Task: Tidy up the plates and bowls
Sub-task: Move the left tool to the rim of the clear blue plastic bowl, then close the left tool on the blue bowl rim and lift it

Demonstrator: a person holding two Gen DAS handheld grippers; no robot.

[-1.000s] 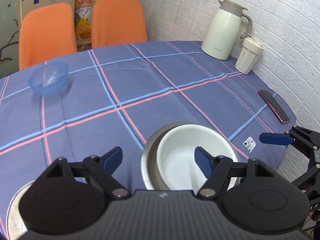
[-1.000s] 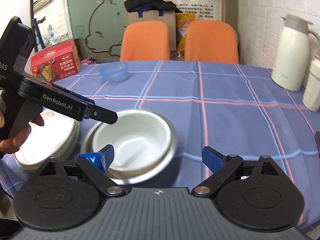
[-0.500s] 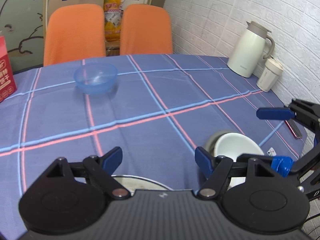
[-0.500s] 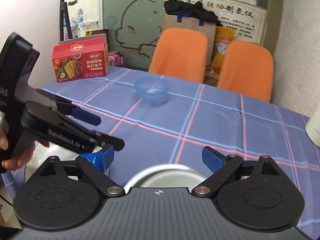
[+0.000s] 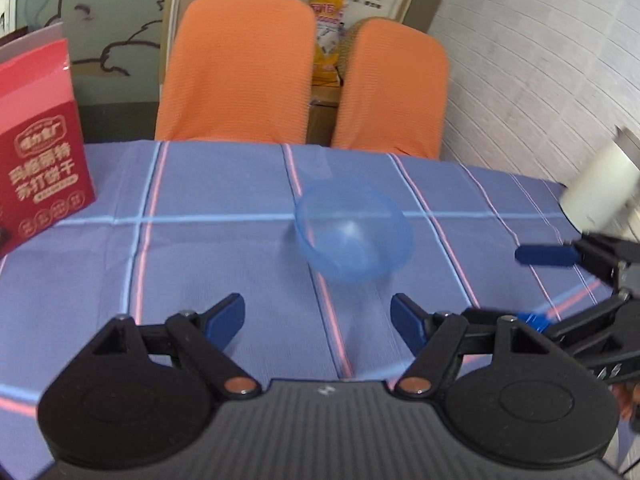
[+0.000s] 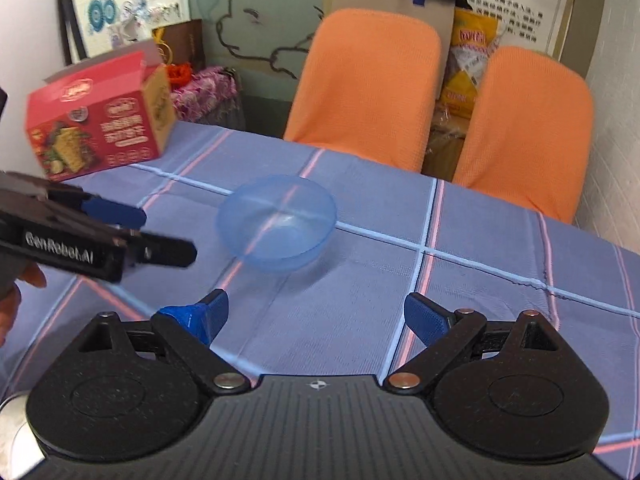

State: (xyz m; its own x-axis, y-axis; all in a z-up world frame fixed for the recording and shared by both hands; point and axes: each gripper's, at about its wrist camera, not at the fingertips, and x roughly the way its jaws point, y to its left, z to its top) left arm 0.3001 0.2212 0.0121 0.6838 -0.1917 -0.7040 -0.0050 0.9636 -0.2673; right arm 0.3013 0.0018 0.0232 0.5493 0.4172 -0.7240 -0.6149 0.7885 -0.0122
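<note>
A clear blue plastic bowl [image 5: 354,232] stands upright on the blue checked tablecloth [image 5: 224,264], a short way ahead of both grippers; it shows again in the right wrist view as the blue bowl [image 6: 277,222]. My left gripper [image 5: 318,316] is open and holds nothing, the bowl slightly right of its centre line. My right gripper [image 6: 316,312] is open too, the bowl ahead and a little left. The right gripper's fingers [image 5: 546,256] enter the left wrist view from the right. A metal rim [image 6: 12,412] peeks out at the right view's lower left corner.
A red cracker box [image 6: 102,128] stands at the table's left side. Two orange chairs [image 6: 366,84] sit behind the far edge. A white jug [image 5: 598,192] is at the right by the brick wall. A hand [image 6: 16,296] holds the left gripper.
Both grippers have moved away from the stacked white bowl and plates and forward across the table; the blue bowl is now much closer. Both stay open.
</note>
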